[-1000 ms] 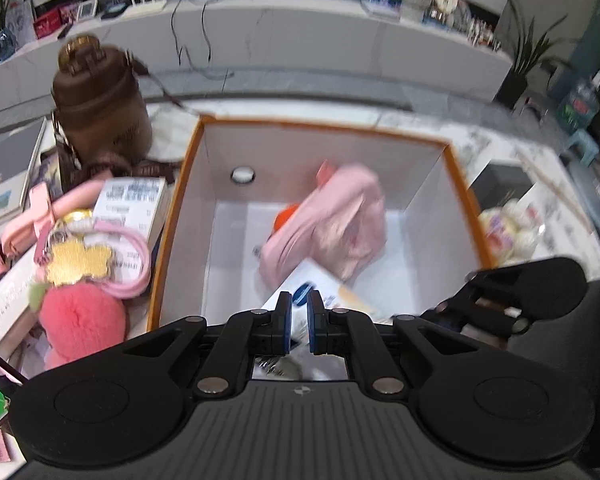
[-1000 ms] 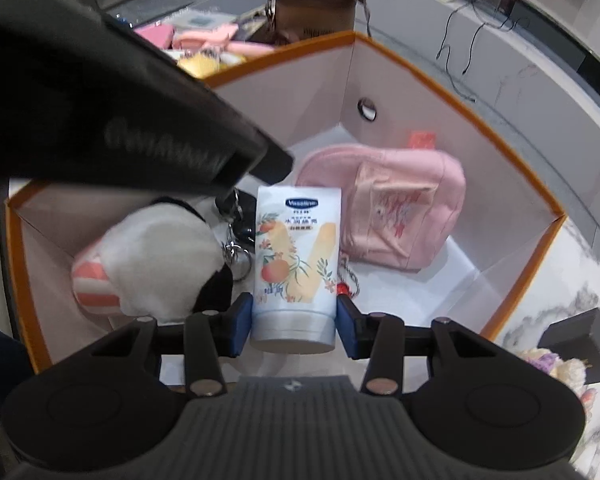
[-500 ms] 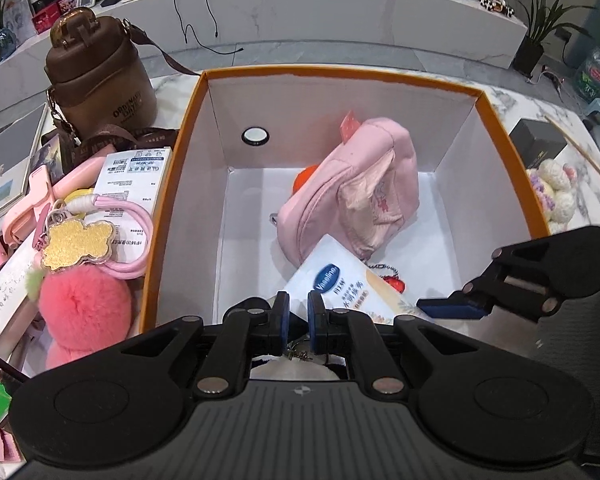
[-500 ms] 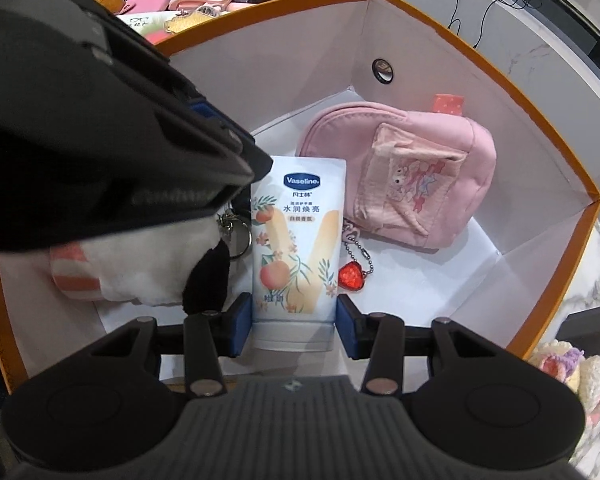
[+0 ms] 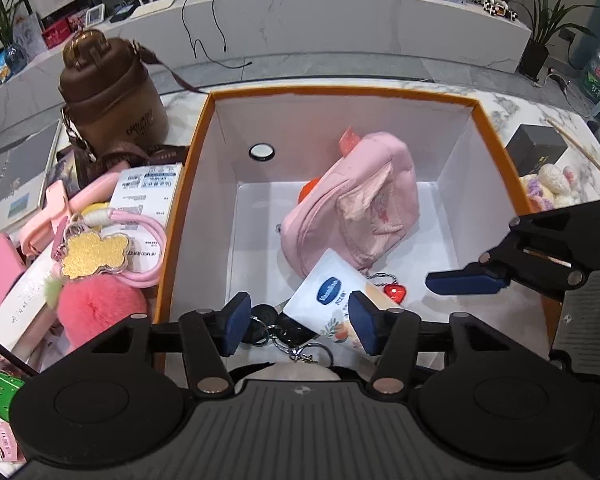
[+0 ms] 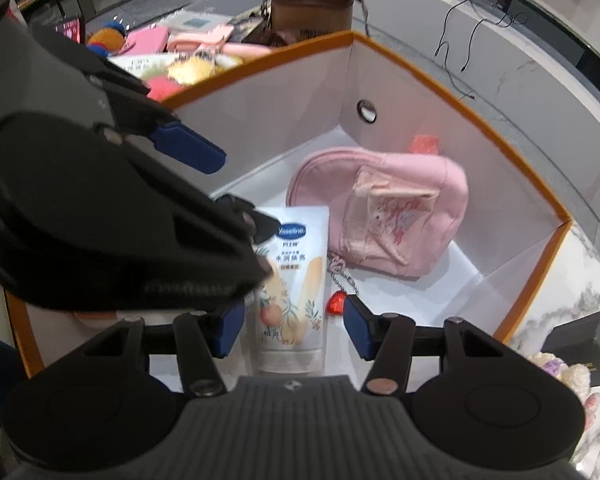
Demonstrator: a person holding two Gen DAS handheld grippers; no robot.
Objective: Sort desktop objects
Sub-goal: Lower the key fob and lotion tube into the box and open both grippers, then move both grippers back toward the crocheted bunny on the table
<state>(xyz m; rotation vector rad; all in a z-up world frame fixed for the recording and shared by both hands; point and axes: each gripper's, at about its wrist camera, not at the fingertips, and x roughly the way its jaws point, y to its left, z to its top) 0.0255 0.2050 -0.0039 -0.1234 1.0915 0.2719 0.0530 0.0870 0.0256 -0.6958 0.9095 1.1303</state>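
A: Marble surface (image 5: 512,112), cluttered on one side, orange box (image 5: 204,152) in the middle. Where's the lotion tube (image 6: 292,292)?

B: Lying in the box beside pink bag (image 6: 384,216). Right tongs (image 6: 292,330) just opened, clear of it. Left tongs (image 5: 300,322) just opened too, over keys (image 5: 276,330), holding nothing.

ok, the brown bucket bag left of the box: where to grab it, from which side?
Probably from above, jaws pinching the narrower lid section or the top clasp of the brown bag. It stands upright, and the round body looks too wide for the jaws. Books and pink clutter crowd its base; the orange box flanks one side. The strap trails off loosely.
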